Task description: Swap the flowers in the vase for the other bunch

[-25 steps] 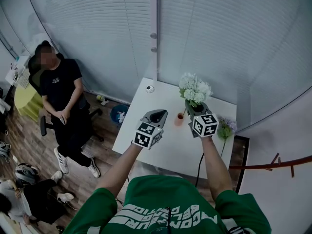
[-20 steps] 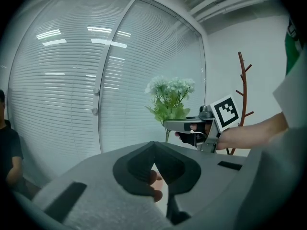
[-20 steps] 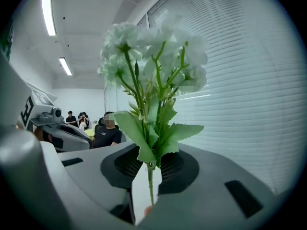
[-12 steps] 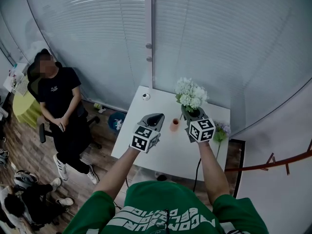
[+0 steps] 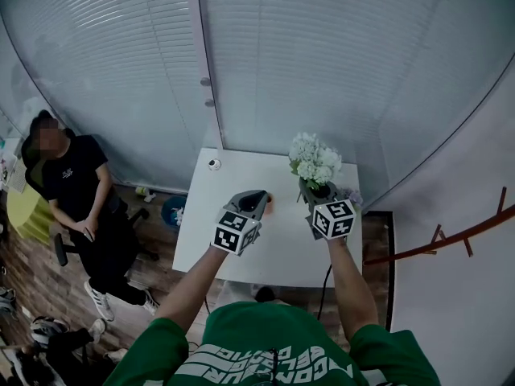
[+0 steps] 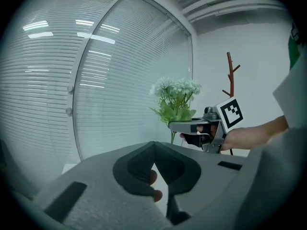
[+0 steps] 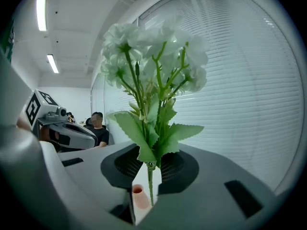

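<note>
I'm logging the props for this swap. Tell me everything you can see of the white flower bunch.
The white flower bunch looks artificial: several rounded clusters of small white blooms on thin green stems, with broad toothed leaves lower down. It stands upright, out of the small pinkish vase, which stands on the table below. The right gripper pinches the stems just under the leaves; nothing else touches the bunch.

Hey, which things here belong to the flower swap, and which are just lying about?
Part of the job: white flower bunch, held in the right gripper; small pink vase; purple flower bunch on the white table.
Just about: small round object on the table; blue bin; coat rack; seated person.
</note>
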`<state>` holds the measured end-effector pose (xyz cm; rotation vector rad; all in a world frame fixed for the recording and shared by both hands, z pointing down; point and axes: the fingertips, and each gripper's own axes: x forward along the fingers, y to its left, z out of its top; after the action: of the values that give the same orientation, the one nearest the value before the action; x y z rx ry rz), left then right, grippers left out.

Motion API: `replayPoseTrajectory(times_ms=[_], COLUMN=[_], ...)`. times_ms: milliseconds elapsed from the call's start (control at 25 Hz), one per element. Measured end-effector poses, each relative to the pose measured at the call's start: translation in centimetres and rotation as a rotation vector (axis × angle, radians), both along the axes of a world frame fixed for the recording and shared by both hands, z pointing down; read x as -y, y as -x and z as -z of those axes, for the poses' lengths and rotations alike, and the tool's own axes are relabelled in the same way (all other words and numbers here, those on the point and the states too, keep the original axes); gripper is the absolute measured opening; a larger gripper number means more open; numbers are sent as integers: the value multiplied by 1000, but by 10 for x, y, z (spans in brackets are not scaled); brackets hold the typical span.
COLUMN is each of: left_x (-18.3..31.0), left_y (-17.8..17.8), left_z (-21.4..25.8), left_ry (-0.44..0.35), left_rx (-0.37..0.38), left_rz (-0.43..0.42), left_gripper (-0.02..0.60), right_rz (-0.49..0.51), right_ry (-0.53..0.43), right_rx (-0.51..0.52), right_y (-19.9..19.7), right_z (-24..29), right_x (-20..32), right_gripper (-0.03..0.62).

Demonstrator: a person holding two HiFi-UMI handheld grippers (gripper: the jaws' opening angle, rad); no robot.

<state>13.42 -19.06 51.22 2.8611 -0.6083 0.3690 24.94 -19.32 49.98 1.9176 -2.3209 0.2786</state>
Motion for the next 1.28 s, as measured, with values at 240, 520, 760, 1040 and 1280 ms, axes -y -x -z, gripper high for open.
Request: replayPoseTrajectory(times_ms=[240,520,760,1040,1280], left_x=[-7,4,32,57,66], left_y=[-23,-11,35,110,165], left_z=[-5,-14,-25,-38,-52], left_ry=[13,31,51,79,108], left_rx=[7,14,25,36,44], left_rz=[-56,-21,95,248,373], left_gripper=[5,5,5,5,5], right_rz=[-65,-28,103,263,380], right_ry=[24,41,67,86,150], right_rx=[12,31,45,60,65], right_y=[-28,-15,38,119,176], right_z=[-7,-15,-28,-35,-58], right_x=[-20,-10,30,74,98], right_gripper=[71,69,69,69,69])
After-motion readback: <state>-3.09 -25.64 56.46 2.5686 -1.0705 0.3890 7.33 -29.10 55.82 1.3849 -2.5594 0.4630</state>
